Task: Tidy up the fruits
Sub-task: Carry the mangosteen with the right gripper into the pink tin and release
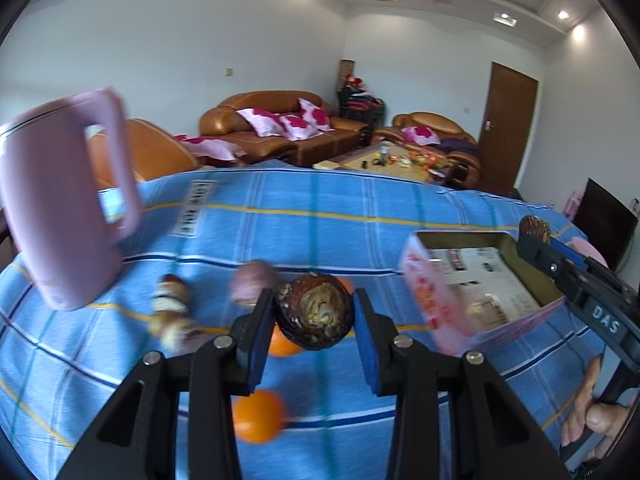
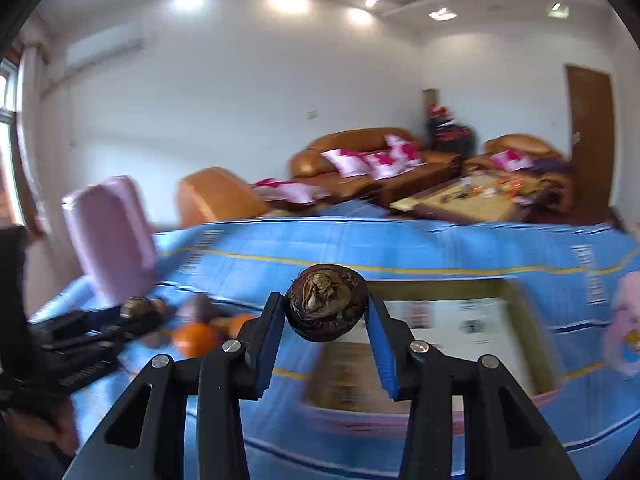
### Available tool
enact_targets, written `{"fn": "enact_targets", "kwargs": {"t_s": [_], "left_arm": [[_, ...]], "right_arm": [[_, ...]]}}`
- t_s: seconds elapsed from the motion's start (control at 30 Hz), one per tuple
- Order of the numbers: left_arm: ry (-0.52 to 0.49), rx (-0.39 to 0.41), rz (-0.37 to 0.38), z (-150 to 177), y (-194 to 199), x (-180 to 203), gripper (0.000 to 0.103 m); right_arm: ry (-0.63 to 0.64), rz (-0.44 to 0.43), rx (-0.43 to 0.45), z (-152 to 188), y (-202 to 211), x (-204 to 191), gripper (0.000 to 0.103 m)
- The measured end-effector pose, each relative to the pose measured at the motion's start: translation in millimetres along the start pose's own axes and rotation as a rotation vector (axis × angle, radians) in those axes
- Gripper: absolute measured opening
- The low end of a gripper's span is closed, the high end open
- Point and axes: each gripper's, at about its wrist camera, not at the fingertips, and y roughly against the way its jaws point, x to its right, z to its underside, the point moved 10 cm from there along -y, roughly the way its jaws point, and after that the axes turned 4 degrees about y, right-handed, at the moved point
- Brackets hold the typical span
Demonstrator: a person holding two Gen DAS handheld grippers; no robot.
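My left gripper [image 1: 314,300] is shut on a dark brown wrinkled round fruit [image 1: 315,314], held above the blue checked tablecloth [image 1: 320,208]. Below it lie two oranges [image 1: 258,420], a blurred purple fruit [image 1: 254,280] and brown-and-white fruits [image 1: 172,312]. My right gripper [image 2: 325,304] is shut on a similar dark wrinkled fruit [image 2: 327,302], in front of an open newspaper-lined box [image 2: 528,328]. In the left wrist view that box [image 1: 424,280] is at the right, with the right gripper [image 1: 528,240] and its fruit [image 1: 534,226] over its far corner.
A tall pink jug [image 1: 64,200] stands at the table's left; it also shows in the right wrist view [image 2: 112,240]. A pink object [image 2: 624,332] lies right of the box. A hand [image 1: 592,420] holds the right gripper. Sofas and a coffee table stand behind.
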Motion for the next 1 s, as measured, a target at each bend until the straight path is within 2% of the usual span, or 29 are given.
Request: {"fn": "enact_targets", "kwargs": {"t_s": [0.2,0.33,0.43,0.6,0.8,1.0], "left_arm": [[-0.055,0.005,0.066,-3.4,-13.4,60.2,0.040],[-0.099,-0.002,0.109,-5.5,-29.0,107.1,0.040],[-0.107,-0.036,0.127,-1.2,-45.4,135.1,0.040],[-0.112,-0.093,0.150,11.8,-68.2,161.4,0.040],[-0.136,-0.140,0.148,24.4,-81.7,164.4,0.040],[-0.147,-0.152,0.156,27.4,-83.0,167.5,0.040]], "right_arm": [[-0.083,0.099,-0.036,13.4,1.8,77.7,0.044],[-0.110,0.124,-0.077,22.4,-4.3,102.5,0.044],[-0.122,0.132,-0.115,29.7,-10.6,106.2,0.044],[-0.089,0.161,-0.174,41.1,-21.0,104.8,0.044],[-0.147,0.140,-0.247,58.9,-28.9,109.6,0.044],[-0.112,0.157,-0.242,59.3,-28.1,106.1,0.044]]}}
